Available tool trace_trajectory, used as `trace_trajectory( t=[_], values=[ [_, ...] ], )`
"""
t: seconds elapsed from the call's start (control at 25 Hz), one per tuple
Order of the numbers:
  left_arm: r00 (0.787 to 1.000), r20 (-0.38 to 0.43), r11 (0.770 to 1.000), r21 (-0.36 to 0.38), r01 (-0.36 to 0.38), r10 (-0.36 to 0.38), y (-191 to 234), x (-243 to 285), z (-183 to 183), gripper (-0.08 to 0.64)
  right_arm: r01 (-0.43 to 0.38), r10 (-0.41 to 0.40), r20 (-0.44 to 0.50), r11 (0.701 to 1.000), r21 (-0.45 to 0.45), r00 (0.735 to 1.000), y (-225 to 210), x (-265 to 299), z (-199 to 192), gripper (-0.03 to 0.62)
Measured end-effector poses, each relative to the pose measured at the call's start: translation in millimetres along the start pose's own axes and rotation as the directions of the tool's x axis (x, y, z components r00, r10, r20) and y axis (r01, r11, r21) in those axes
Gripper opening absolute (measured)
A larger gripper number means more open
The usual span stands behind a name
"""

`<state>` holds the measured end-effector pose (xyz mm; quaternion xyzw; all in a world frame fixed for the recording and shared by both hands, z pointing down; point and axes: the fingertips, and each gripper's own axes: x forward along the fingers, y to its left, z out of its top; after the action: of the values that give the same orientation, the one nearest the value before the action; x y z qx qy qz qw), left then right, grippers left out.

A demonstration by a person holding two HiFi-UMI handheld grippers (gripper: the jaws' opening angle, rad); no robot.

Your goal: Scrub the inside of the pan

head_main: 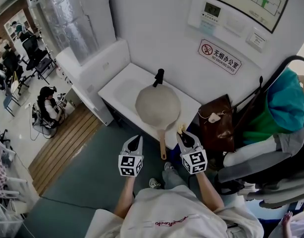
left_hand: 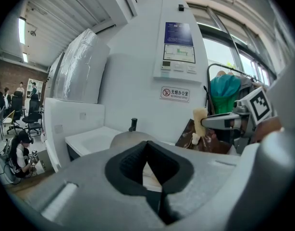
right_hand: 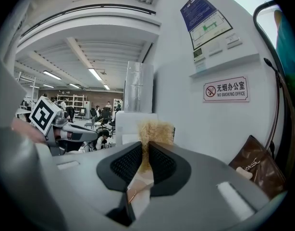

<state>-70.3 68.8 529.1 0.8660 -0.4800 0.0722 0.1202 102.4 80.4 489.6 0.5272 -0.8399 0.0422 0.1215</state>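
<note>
Head view: brush in right gripper near pan; faucet behind, bag beside.

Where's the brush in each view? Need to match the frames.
Head view: brush at the tip of the right tool, lower centre, just right of the pan handle.
Left gripper view: brush right of centre, held at the right tool's tip.
Right gripper view: brush dead centre, clamped between the jaws.
Shared landmark: the no-smoking sign on the wall.
</note>
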Motion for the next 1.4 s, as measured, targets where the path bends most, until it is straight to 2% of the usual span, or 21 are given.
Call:
trace_trajectory(
  t=[0.56, 1.4],
  values=[
    [0.999, -0.008, 0.999, -0.001, -0.041, 0.041, 21.6, 34.8, 10.1, 0.0, -0.043, 0.043, 0.012, 0.999, -0.005, 0.999, -23.4, 46.3, 11.1, 0.052],
    [0.989, -0.023, 0.99, -0.004, -0.143, 0.143, 63.0, 131.6, 49.5, 0.0, -0.133, 0.133, 0.014, 0.991, -0.009, 0.991, -103.4, 149.7, 35.9, 0.052]
  ],
)
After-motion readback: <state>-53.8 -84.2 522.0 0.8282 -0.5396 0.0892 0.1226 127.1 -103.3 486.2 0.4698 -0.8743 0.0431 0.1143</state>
